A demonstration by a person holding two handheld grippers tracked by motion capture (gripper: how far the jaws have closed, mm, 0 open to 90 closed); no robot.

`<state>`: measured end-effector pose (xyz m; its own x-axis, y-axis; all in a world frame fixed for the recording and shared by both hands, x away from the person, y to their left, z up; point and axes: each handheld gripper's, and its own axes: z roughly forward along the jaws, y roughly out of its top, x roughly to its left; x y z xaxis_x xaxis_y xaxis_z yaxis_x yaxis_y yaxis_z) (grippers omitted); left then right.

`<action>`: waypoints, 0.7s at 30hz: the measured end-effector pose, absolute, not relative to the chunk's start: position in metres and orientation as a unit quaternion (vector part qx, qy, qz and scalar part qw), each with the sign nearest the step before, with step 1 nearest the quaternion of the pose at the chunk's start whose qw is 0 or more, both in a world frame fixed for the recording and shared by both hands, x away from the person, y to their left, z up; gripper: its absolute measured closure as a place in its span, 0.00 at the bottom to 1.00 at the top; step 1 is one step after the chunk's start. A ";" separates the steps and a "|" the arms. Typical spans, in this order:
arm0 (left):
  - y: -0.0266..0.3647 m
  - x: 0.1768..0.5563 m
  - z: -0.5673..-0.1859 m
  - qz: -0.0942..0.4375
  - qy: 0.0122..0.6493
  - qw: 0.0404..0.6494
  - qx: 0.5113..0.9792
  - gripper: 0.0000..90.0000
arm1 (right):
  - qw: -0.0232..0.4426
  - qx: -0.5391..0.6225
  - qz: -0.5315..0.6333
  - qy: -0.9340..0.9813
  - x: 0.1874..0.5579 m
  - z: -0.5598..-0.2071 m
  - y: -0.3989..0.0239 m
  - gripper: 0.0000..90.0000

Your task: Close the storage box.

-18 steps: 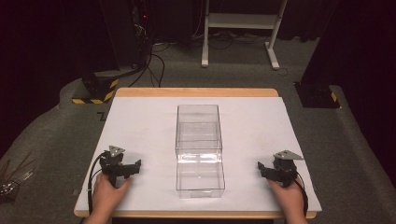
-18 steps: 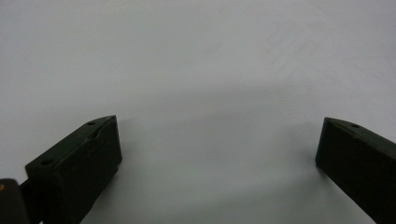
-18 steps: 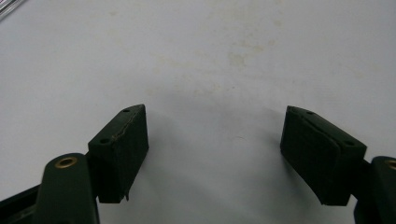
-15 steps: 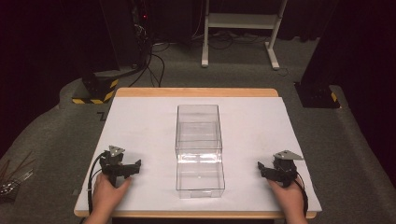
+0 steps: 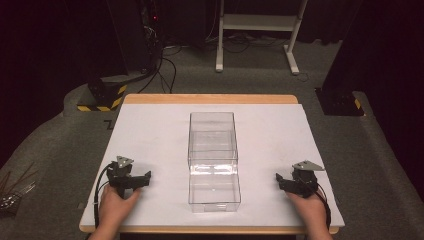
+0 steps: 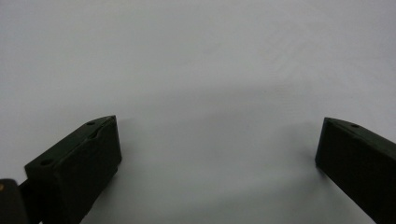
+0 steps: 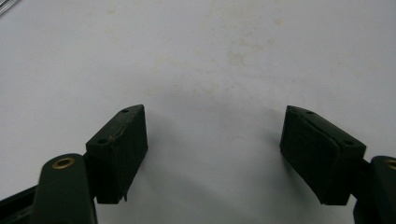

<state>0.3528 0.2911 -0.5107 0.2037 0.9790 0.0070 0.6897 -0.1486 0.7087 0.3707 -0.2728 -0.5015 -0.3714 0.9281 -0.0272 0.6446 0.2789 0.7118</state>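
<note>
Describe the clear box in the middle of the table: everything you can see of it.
The clear box looks like see-through hard plastic, long and rectangular, with upright walls. A cross line about halfway along suggests two sections or two boxes end to end; I cannot tell which. Nothing is visible inside it. It stands flat on the white table cover, its long side running away from the person, midway between the left gripper and the right gripper, with neither touching it.

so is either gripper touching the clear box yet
No, the left gripper and right gripper rest apart from the clear box.
</note>
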 end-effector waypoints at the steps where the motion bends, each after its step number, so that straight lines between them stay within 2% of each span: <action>1: 0.291 0.353 -0.511 0.245 0.582 0.296 0.717 0.00 | 0.227 0.513 0.312 0.766 0.371 -0.502 -0.273 0.26; 21: 0.291 0.353 -0.511 0.245 0.582 0.296 0.717 0.01 | 0.242 0.489 0.345 0.763 0.363 -0.495 -0.267 0.25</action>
